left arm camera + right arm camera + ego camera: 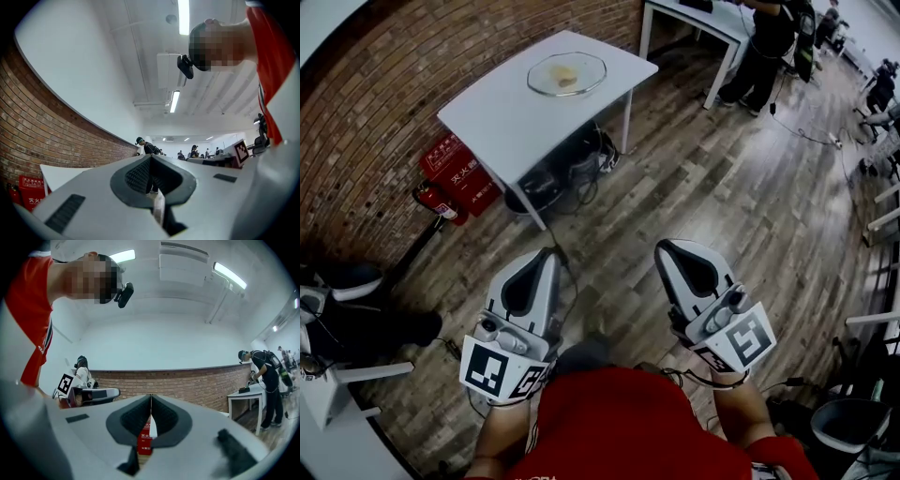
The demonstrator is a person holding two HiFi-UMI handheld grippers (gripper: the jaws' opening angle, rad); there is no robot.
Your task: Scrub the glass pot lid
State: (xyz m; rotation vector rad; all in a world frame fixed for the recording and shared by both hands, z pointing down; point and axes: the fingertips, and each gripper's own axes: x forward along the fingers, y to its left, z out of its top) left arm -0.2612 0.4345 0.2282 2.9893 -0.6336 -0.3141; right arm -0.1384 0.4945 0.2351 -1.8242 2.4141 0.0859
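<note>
The glass pot lid (567, 73) lies on a white table (516, 112) far ahead by the brick wall, with a small yellow piece (565, 76) under or on it. My left gripper (548, 253) and right gripper (662, 247) are held close to my body over the wooden floor, well short of the table. Both are shut with nothing between the jaws. In the left gripper view the left gripper (150, 157) points up toward the ceiling. In the right gripper view the right gripper (151, 396) points toward the brick wall.
Red fire extinguisher boxes (457, 176) stand at the wall left of the table, with bags and cables (572, 173) beneath it. A second white table (698, 19) and a person (764, 47) are at the far right. Chairs (337, 319) stand at my left.
</note>
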